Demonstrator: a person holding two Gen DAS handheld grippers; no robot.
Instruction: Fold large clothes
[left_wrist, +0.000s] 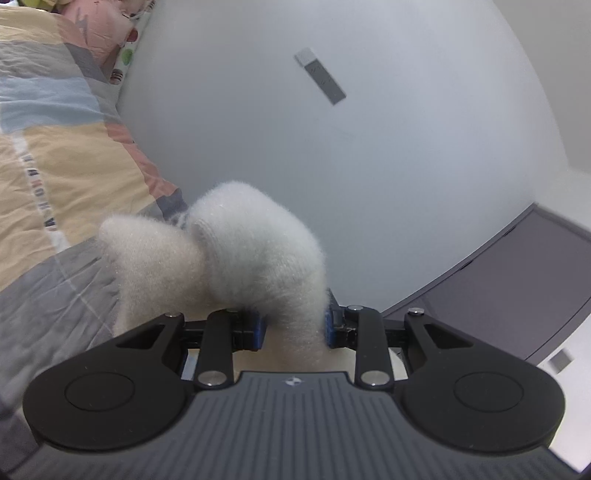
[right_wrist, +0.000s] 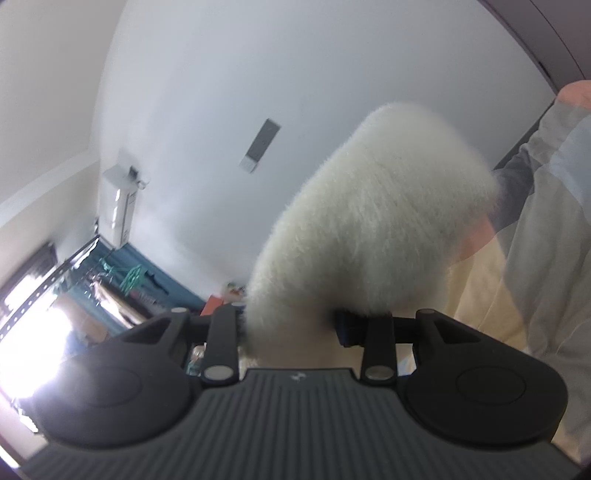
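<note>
A fluffy white garment (left_wrist: 236, 254) bulges up between the blue pads of my left gripper (left_wrist: 293, 328), which is shut on a thick fold of it. In the right wrist view another fold of the same white fuzzy garment (right_wrist: 373, 225) rises from my right gripper (right_wrist: 291, 328), also shut on it. Both grippers are lifted off the bed and tilted, so the wall fills most of each view. The fabric hides the fingertips of both grippers, and the rest of the garment hangs out of sight below.
A bed with a patchwork quilt (left_wrist: 55, 155) in beige, blue, grey and pink lies to the left, with pillows (left_wrist: 107, 33) at its head. A pale wall carries a switch panel (left_wrist: 320, 75). A dark wardrobe (left_wrist: 517, 269), an air conditioner (right_wrist: 120, 206) and a bright window (right_wrist: 33, 321) stand around.
</note>
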